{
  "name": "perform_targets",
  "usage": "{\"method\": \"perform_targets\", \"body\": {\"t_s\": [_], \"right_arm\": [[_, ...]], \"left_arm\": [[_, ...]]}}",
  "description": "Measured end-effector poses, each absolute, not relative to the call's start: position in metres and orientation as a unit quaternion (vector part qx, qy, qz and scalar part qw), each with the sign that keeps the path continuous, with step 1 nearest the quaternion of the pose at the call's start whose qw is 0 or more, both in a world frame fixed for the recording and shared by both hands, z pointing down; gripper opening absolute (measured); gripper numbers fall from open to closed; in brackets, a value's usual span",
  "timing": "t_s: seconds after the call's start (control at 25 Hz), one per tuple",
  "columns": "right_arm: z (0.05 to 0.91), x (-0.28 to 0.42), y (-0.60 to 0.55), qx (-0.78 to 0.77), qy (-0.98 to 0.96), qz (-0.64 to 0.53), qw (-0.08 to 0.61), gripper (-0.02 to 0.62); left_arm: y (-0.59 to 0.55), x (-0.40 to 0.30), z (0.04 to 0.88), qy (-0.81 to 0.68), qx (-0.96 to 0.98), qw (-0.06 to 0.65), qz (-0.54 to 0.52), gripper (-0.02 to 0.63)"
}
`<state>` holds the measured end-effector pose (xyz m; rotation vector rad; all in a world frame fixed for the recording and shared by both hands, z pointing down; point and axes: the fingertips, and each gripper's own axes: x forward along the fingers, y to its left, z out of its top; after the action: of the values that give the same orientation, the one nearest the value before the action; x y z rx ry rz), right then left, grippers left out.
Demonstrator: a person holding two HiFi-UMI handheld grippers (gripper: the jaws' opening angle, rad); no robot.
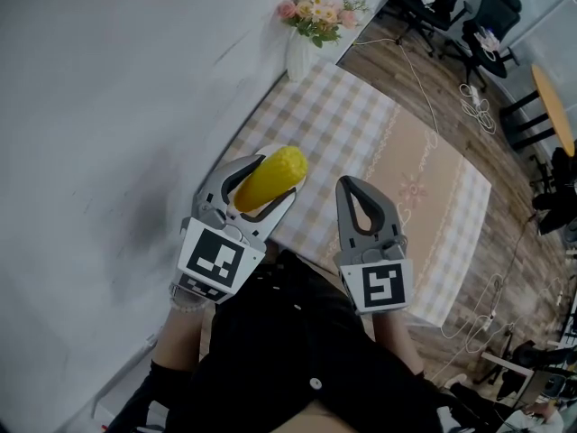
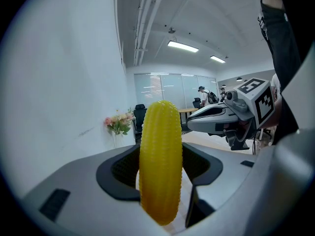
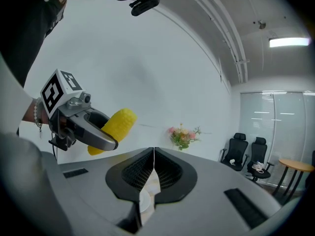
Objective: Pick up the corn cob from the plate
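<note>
Over the checked surface at mid-frame, my left tool grasps the yellow corn cob, held in the air left of centre. My right tool, beside it, is clenched on nothing. A flower vase stands at upper centre.

Worktop: broad cloth surface is left open. Obstacles: flower vase is stood at far corner; wall is met leftward.
</note>
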<state>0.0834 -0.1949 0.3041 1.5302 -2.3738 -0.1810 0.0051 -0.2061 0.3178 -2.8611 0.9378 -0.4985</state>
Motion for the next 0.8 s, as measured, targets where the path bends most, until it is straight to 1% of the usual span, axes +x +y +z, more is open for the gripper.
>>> {"method": "perform_targets", "body": {"t_s": [0.8], "right_arm": [[0.3107,0.0865,-0.1925,0.532,-0.828,-0.059,0.164,0.043]], "left_arm": [[-0.2017,0.0115,0.3194,0.299,-0.938,0.050,-0.167,0.267]]}}
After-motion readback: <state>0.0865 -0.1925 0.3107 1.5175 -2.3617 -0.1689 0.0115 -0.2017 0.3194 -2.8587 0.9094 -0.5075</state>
